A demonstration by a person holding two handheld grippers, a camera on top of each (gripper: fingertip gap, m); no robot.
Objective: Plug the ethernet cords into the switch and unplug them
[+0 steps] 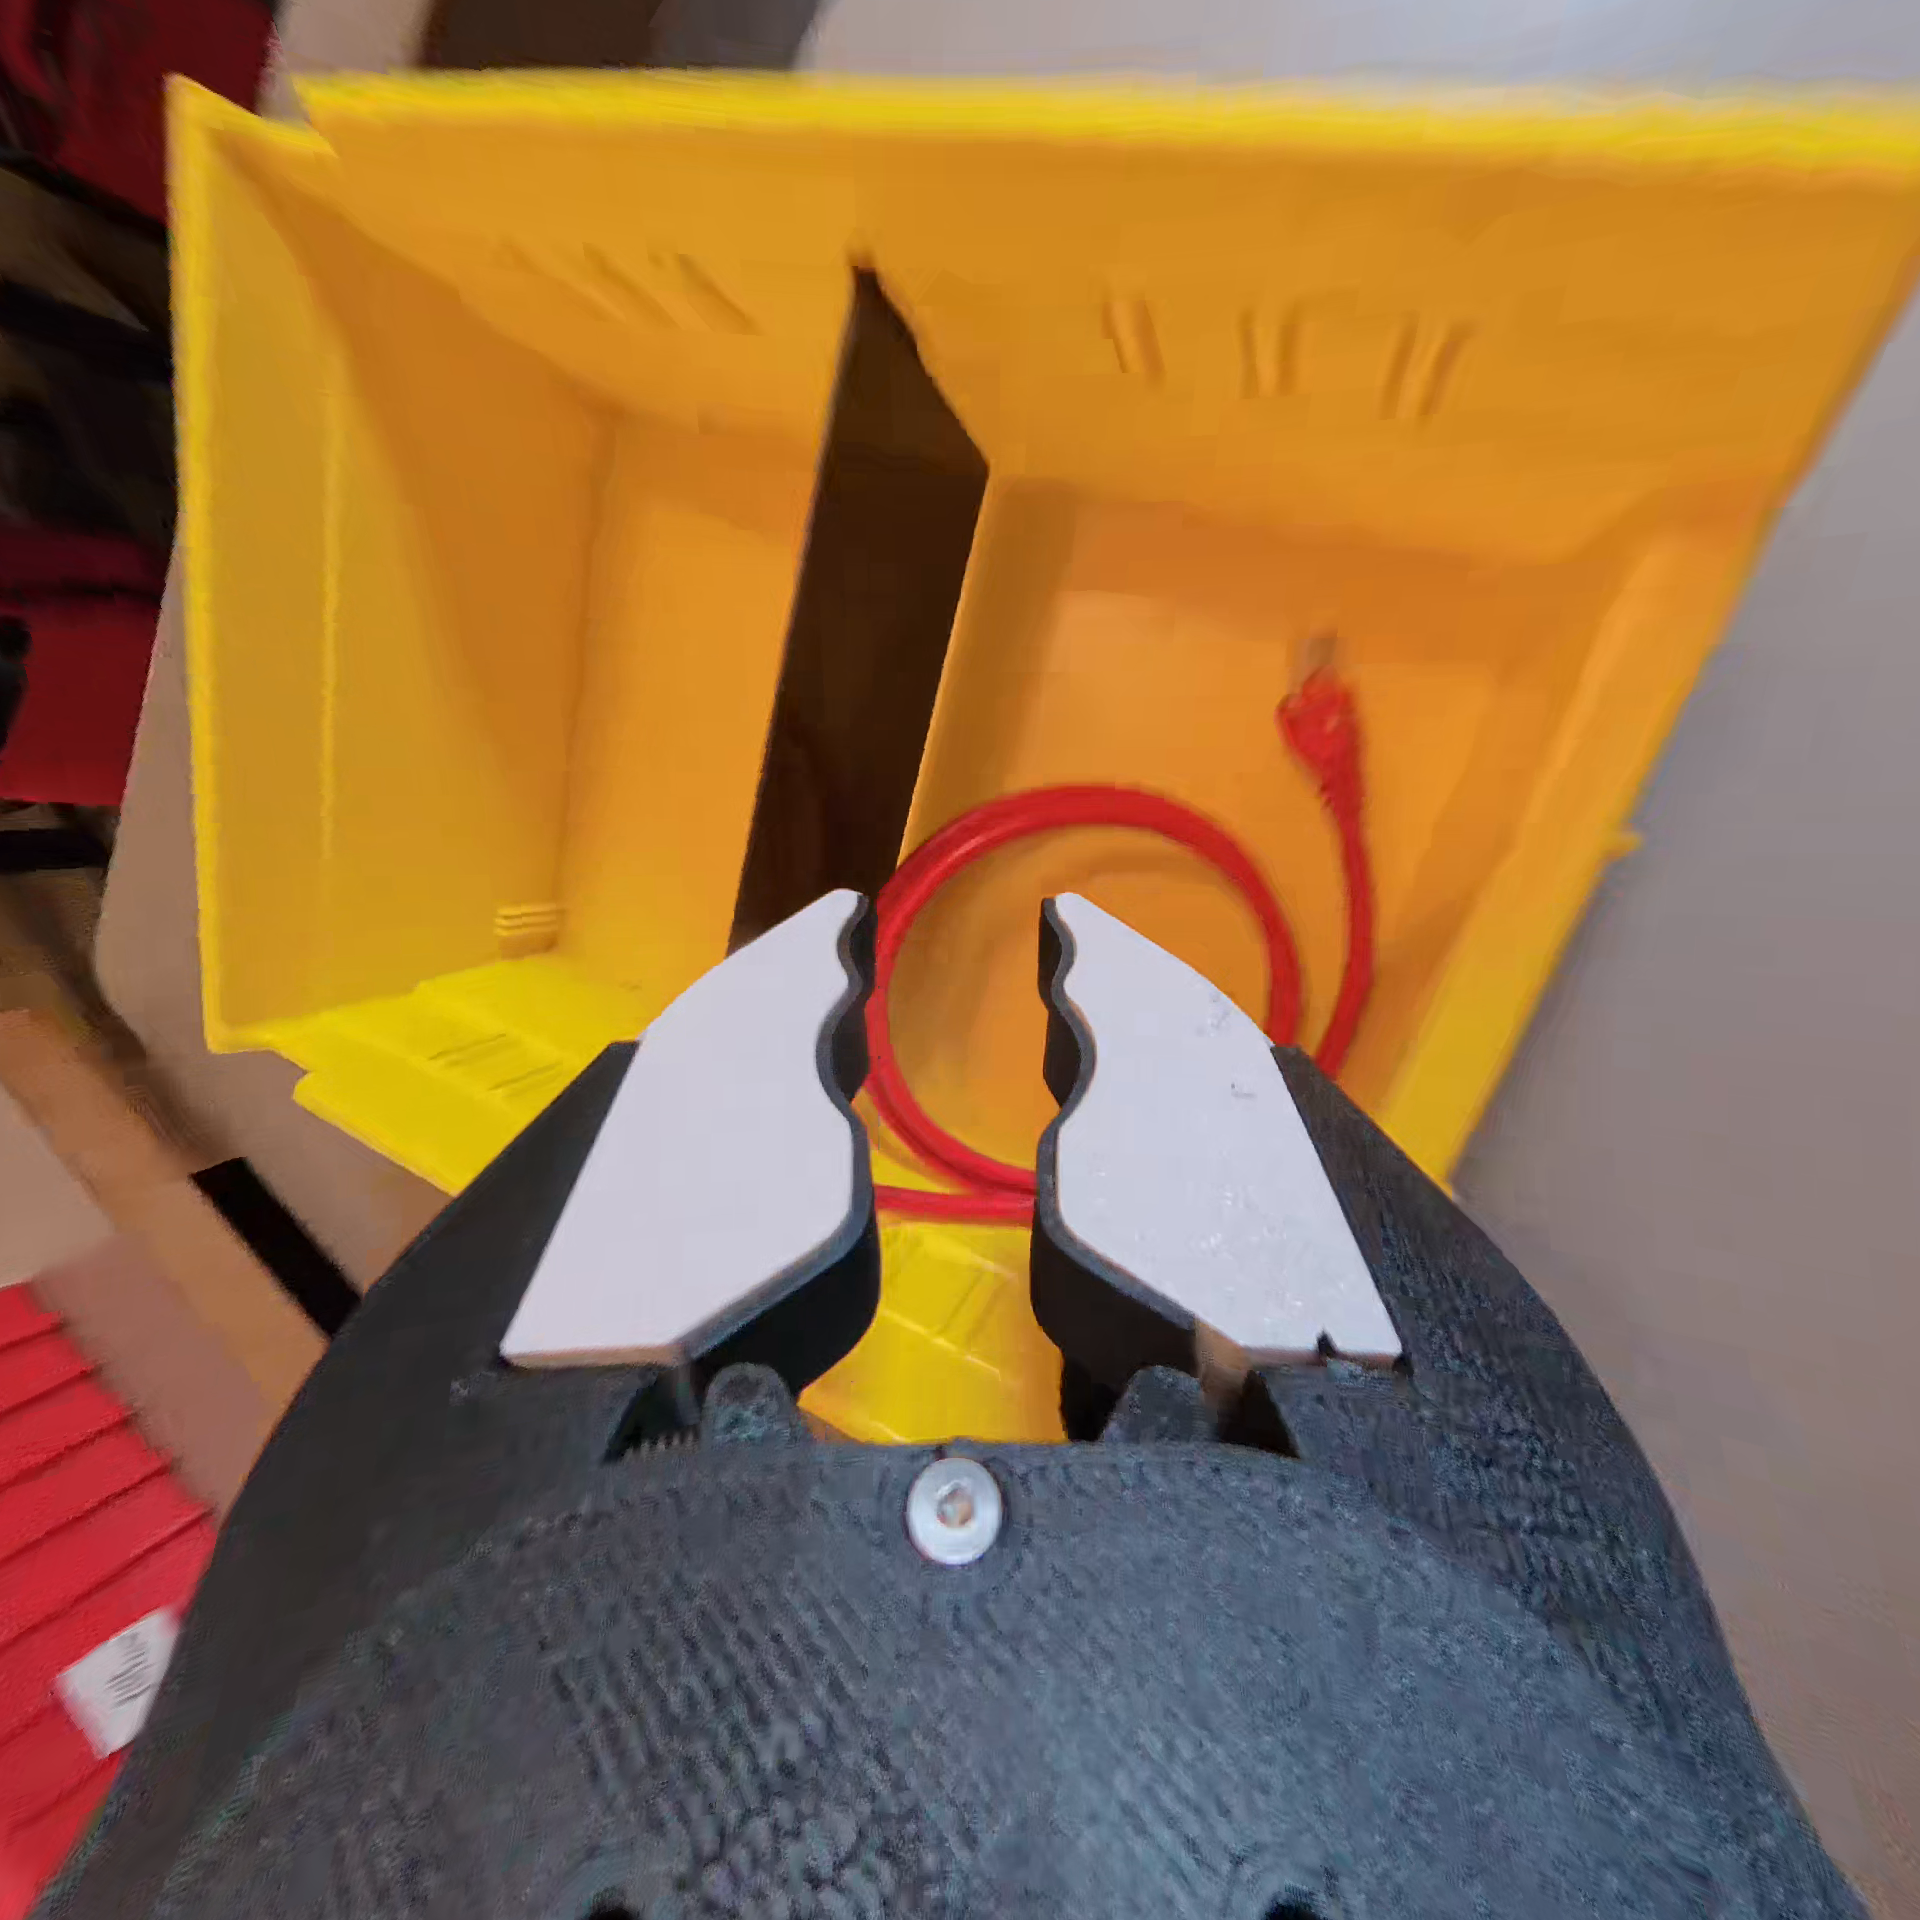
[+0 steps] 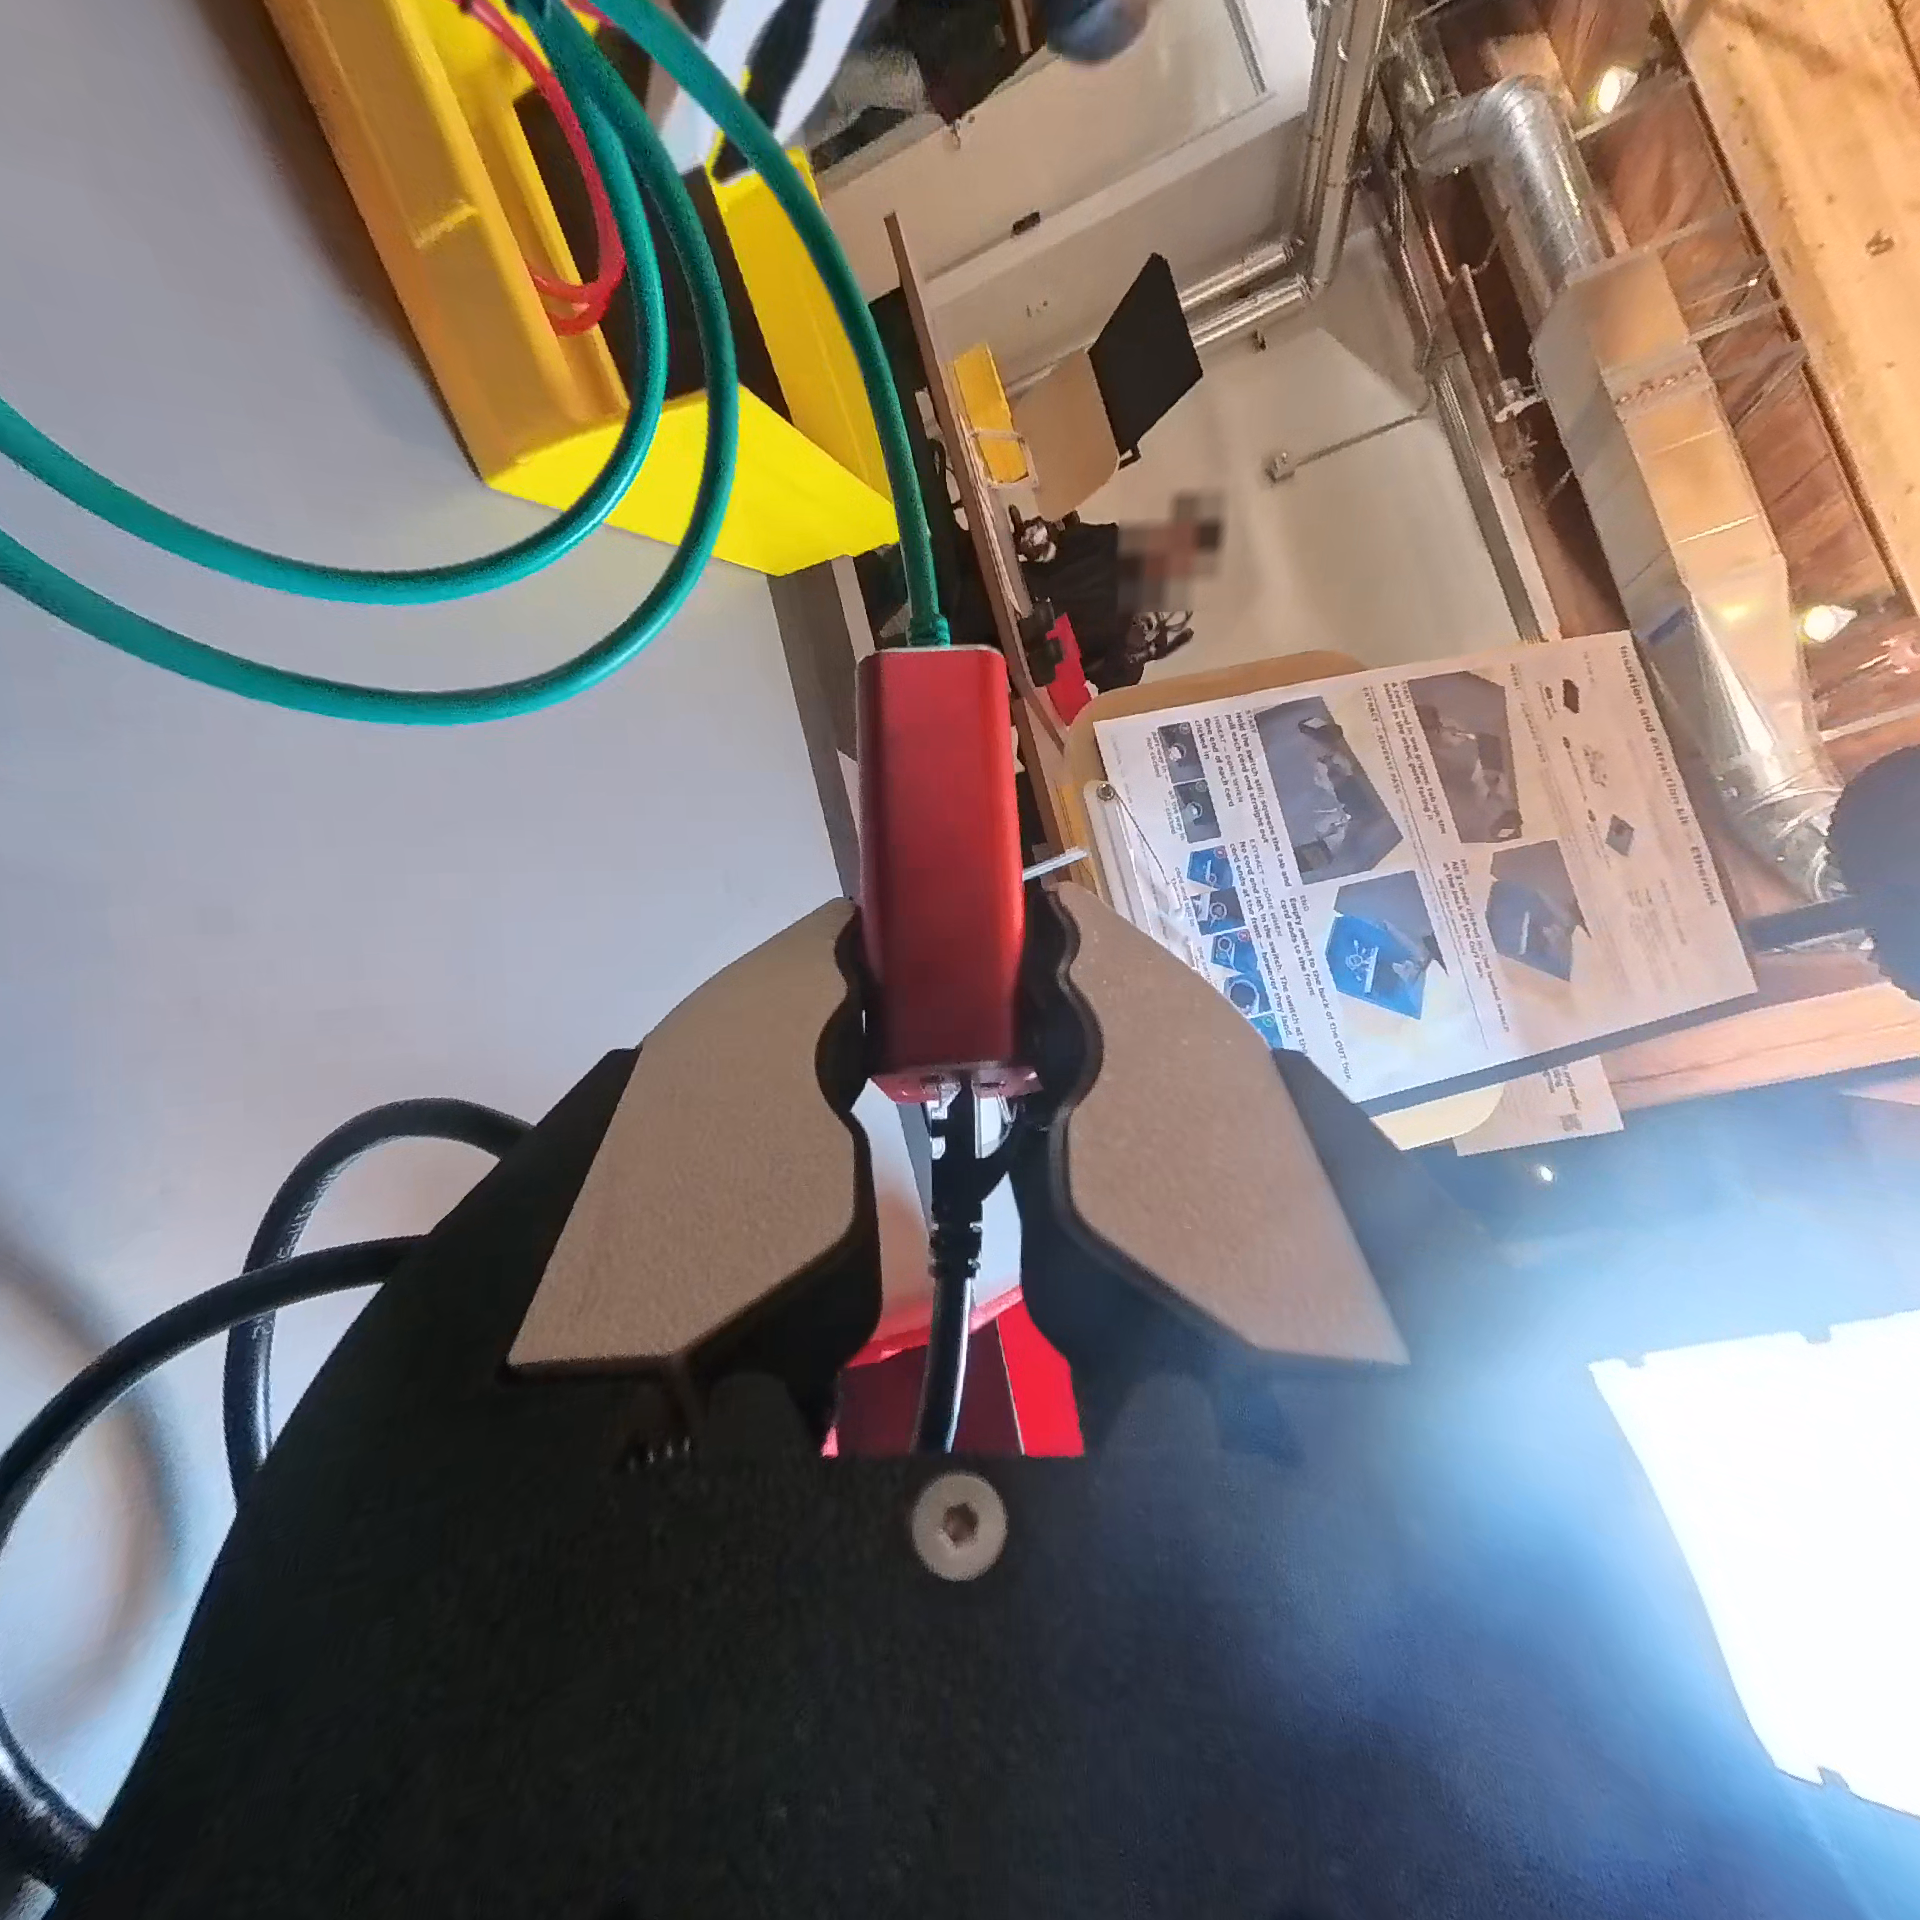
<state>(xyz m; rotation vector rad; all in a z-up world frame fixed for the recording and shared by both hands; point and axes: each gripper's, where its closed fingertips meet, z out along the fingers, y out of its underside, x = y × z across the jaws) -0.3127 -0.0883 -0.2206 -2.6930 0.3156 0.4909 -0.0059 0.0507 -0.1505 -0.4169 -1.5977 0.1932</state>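
Observation:
My left gripper [image 1: 954,914] is open and empty, hovering over the right compartment of a yellow bin [image 1: 436,582]. A coiled red ethernet cord [image 1: 1236,831] lies in that compartment, its plug [image 1: 1317,717] pointing away from me. My right gripper [image 2: 940,925] is shut on a small red switch [image 2: 935,831], held above the white table [image 2: 312,883]. A green cord [image 2: 810,260] is plugged into the switch's far end and loops back over the yellow bin [image 2: 727,488]. A black cord [image 2: 951,1247] is plugged into the near end and runs between my fingers.
A dark divider [image 1: 862,623] splits the yellow bin; its left compartment shows nothing in it. A red bin [image 1: 73,1507] sits at lower left. In the right wrist view an instruction sheet [image 2: 1403,862] stands past the table edge, and a red cord [image 2: 582,208] lies in the bin. The gap from one gripper's tips to the other's is roughly 35 cm.

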